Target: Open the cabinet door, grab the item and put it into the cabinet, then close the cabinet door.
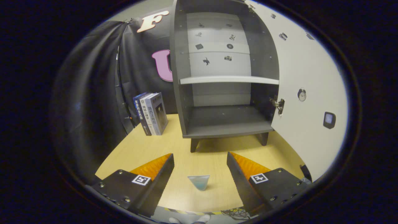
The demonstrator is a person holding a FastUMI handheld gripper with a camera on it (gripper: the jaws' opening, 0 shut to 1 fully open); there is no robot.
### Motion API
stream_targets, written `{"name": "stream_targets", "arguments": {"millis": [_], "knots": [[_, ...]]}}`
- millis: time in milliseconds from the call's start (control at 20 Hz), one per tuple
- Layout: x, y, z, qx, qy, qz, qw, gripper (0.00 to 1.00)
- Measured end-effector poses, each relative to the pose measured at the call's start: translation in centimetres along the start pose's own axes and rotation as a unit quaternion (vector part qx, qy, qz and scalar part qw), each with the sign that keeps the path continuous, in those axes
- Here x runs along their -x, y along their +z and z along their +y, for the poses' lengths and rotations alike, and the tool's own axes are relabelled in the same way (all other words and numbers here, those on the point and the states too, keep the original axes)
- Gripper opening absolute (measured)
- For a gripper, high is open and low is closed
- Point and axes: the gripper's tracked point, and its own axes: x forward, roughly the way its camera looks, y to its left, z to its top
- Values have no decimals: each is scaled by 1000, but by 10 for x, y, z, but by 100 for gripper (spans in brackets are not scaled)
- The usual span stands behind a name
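Hand-held gripper (200, 161) fingers spread wide, small cup (199, 181) btwn, cabinet (224, 71) open.

cabinet (217, 77) top cut off, stickers (202, 46) unreadable

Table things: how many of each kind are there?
Books: 3
Cabinet: 1, door open
Small cup: 1, between the open gripper fingers, untouched
Total: 5

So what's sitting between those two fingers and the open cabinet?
In the gripper view, a small pale blue cup stands between the open fingers; beyond it, bare wooden table runs to the cabinet.
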Motion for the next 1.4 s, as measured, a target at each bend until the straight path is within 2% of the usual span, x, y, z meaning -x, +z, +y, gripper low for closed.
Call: {"name": "stream_targets", "arguments": {"millis": [450,500,600,750,800,1100,1400], "knots": [[-50,-90,0,-13,-10,77,997,100],[-54,-95,0,-17,-11,78,997,97],[-60,-103,-2,-21,-14,80,997,87],[-62,-104,-5,-13,-22,75,997,55],[-62,-105,-6,-11,-23,75,997,55],[-44,-80,-11,-13,-10,63,998,55],[-15,8,-27,-8,-8,8,1000,55]]}}
